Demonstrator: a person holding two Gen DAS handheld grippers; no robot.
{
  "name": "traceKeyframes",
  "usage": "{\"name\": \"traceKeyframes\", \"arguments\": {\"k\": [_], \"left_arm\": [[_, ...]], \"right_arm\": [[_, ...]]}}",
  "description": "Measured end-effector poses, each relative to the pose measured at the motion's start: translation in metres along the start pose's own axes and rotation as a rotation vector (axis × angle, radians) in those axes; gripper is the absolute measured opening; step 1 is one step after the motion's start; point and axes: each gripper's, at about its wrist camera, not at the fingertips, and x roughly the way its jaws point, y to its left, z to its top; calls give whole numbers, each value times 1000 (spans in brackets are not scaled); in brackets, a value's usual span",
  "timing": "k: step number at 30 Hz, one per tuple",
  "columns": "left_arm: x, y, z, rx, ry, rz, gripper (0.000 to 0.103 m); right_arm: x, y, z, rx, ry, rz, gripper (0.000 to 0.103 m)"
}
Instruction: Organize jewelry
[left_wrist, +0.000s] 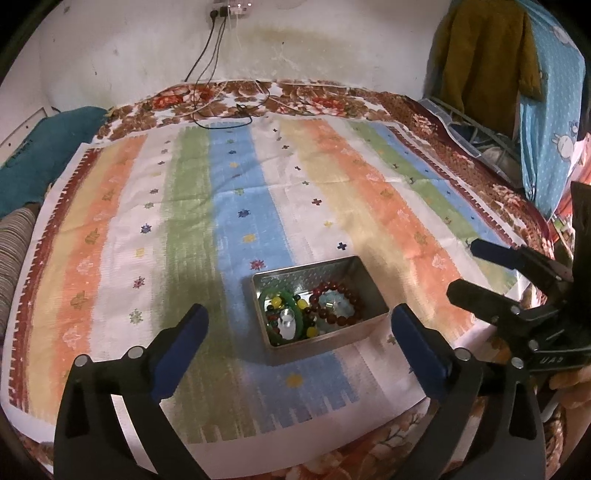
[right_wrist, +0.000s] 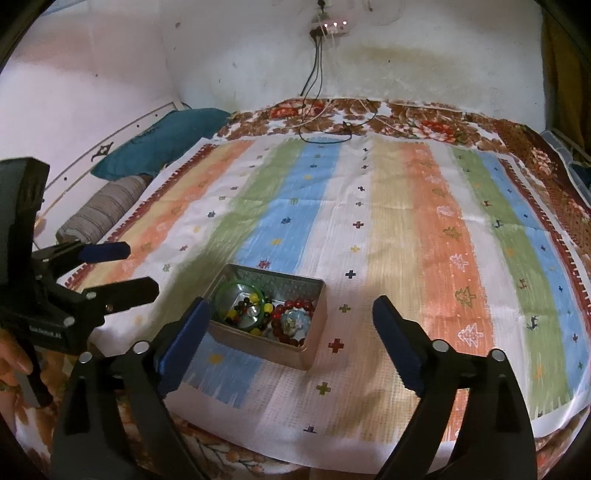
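Observation:
A silver metal tin (left_wrist: 373, 295) (right_wrist: 314, 314) sits on the striped cloth near its front edge. In it lie a dark red bead bracelet (left_wrist: 338, 304) (right_wrist: 295, 306), a green bangle (left_wrist: 286, 295) (right_wrist: 240, 290) and multicoloured bead strings (left_wrist: 295, 314) (right_wrist: 245, 314). My left gripper (left_wrist: 299, 332) is open and empty, just in front of the tin. My right gripper (right_wrist: 291, 328) is open and empty, with its left finger close to the tin's near left corner. Each gripper shows at the edge of the other's view: the right one (left_wrist: 476, 266), the left one (right_wrist: 136, 266).
The striped cloth (left_wrist: 236, 192) (right_wrist: 388, 229) lies over a floral bedspread (left_wrist: 295, 96). Cables (left_wrist: 221, 118) run from a wall socket onto the far edge. A teal pillow (right_wrist: 166, 136) and a striped bolster (right_wrist: 103, 210) lie at the left. Hanging clothes (left_wrist: 487, 62) are at the right.

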Motion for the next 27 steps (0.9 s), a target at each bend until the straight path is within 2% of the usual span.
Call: {"name": "traceKeyframes", "arguments": {"k": [11, 16, 19, 21, 27], "left_arm": [[-11, -6, -15, 21, -14, 16, 97], [-20, -10, -19, 30, -60, 52, 97], [-23, -9, -21, 17, -63, 30, 97], [-22, -10, -21, 18, -57, 27, 97], [-24, -18, -22, 58, -81, 76, 97]], "right_arm": [[-12, 4, -9, -8, -21, 13, 96], [-16, 8, -13, -16, -26, 17, 96], [-20, 12, -15, -28, -40, 9, 96], [-21, 11, -17, -16, -38, 43, 96], [-24, 11, -18, -3, -46, 40, 96]]}}
